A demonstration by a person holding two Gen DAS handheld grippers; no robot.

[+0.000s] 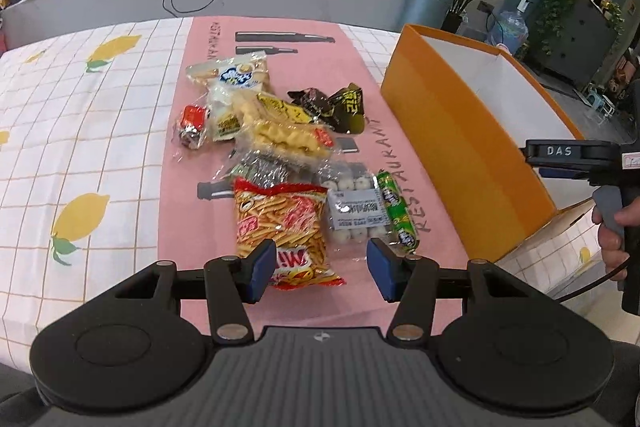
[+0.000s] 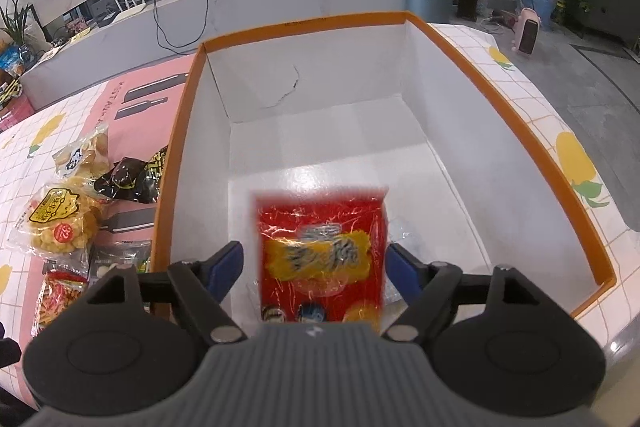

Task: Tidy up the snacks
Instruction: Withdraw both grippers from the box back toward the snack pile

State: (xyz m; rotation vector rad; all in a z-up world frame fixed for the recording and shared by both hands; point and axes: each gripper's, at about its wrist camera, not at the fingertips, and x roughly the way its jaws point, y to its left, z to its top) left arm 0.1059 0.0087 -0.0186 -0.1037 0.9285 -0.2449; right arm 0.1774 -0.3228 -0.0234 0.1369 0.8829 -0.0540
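Hovering with released left fingers (image 1: 317,269), you face the red crinkly fries packet (image 1: 282,231), lengthwise straight ahead, nearer than your right.

Materials, finish: glossy film against matt card and cloth.
Red glossy plastic snack packet (image 2: 320,251) crinkled, throwing glare; orange cardboard box (image 2: 532,147) matt, white smooth inside; checked lemon-print tablecloth (image 1: 80,115) matt woven; claw pads (image 1: 260,267) matt blue, arms black plastic.
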